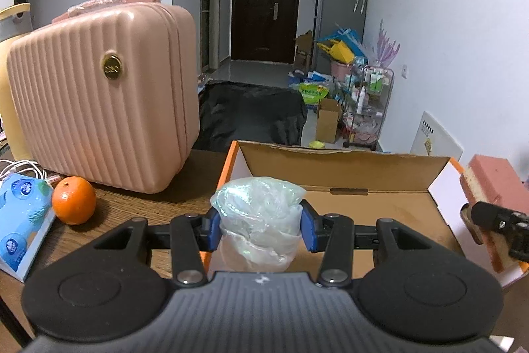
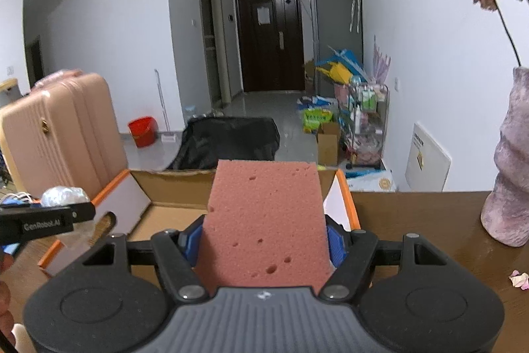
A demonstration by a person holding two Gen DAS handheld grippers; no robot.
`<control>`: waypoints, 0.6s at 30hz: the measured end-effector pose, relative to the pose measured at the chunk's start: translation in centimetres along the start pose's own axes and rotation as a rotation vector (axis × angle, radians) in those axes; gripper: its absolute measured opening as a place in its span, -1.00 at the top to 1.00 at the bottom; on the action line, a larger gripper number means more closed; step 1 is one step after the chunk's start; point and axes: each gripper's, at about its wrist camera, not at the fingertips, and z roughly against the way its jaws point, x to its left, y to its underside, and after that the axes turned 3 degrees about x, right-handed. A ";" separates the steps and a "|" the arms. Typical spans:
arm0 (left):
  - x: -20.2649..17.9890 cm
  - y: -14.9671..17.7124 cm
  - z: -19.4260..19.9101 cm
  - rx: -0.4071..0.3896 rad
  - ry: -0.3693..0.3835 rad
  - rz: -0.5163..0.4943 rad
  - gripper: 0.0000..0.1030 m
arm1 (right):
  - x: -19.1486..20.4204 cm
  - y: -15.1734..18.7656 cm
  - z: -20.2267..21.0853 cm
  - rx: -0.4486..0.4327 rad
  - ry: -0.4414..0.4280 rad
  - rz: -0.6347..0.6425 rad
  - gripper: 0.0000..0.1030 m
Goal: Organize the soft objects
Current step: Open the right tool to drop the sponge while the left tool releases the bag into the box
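Observation:
My left gripper is shut on a crumpled clear plastic bag and holds it over the near left corner of the open cardboard box. My right gripper is shut on a pink sponge and holds it above the box's right part. The sponge also shows at the right edge of the left wrist view. The bag and left gripper show at the left of the right wrist view. The box floor in view is bare.
A pink ribbed case stands on the brown table left of the box. An orange and a blue tissue pack lie front left. A mauve vase with a dried flower stands right. Petals lie on the table.

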 end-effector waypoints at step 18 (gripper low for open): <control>-0.7 0.2 -1.2 -0.001 -0.006 -0.016 -1.00 | 1.0 0.5 -2.1 0.045 0.060 0.006 -0.96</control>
